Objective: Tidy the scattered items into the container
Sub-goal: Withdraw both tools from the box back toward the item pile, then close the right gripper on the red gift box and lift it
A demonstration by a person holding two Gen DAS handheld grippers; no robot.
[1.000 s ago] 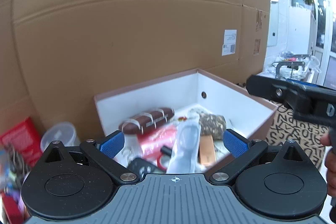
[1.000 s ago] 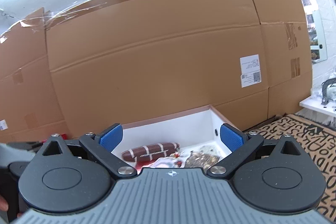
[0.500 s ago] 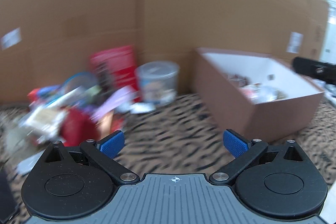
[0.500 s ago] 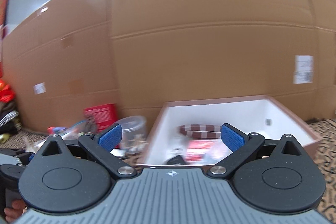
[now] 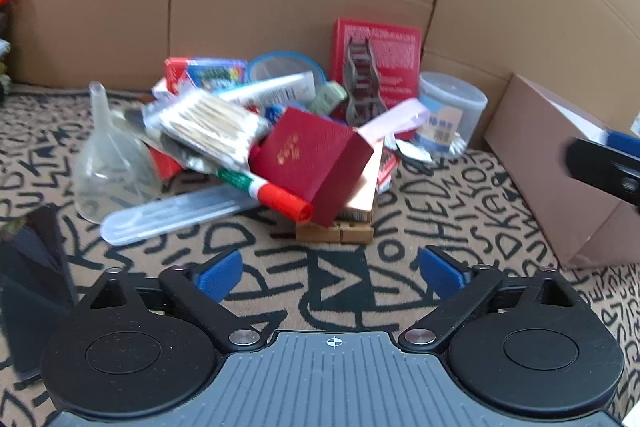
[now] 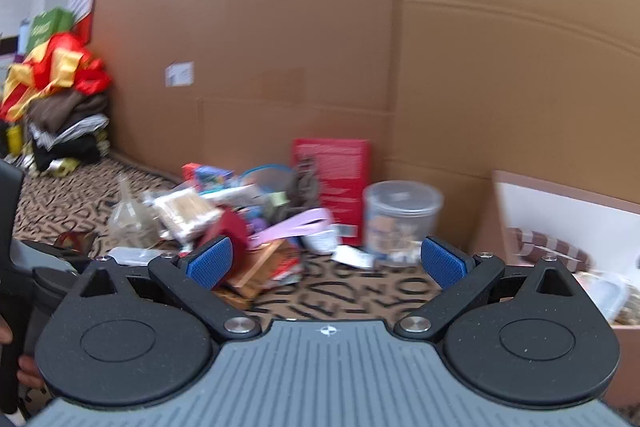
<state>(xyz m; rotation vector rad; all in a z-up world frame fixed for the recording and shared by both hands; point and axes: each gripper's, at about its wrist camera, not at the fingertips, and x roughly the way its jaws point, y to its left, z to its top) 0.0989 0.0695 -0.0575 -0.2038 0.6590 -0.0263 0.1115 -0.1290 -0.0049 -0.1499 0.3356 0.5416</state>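
Note:
A heap of scattered items lies on the patterned carpet against a cardboard wall. In it are a dark red box, a bag of cotton swabs, a clear funnel, a clear flat case and a red book. My left gripper hangs open just short of the heap, nothing between its fingers. My right gripper is open too, higher and to the right, empty. The brown container, white inside, sits at the right with a striped roll in it.
A clear plastic tub stands between the heap and the container. The cardboard wall closes the back. Folded clothes and red-yellow cloth pile up at far left. A dark flat object lies at the left gripper's near left.
Both grippers have swung left, away from the container's inside and toward the heap. The left one has also dropped low over the carpet. Both stayed open and empty.

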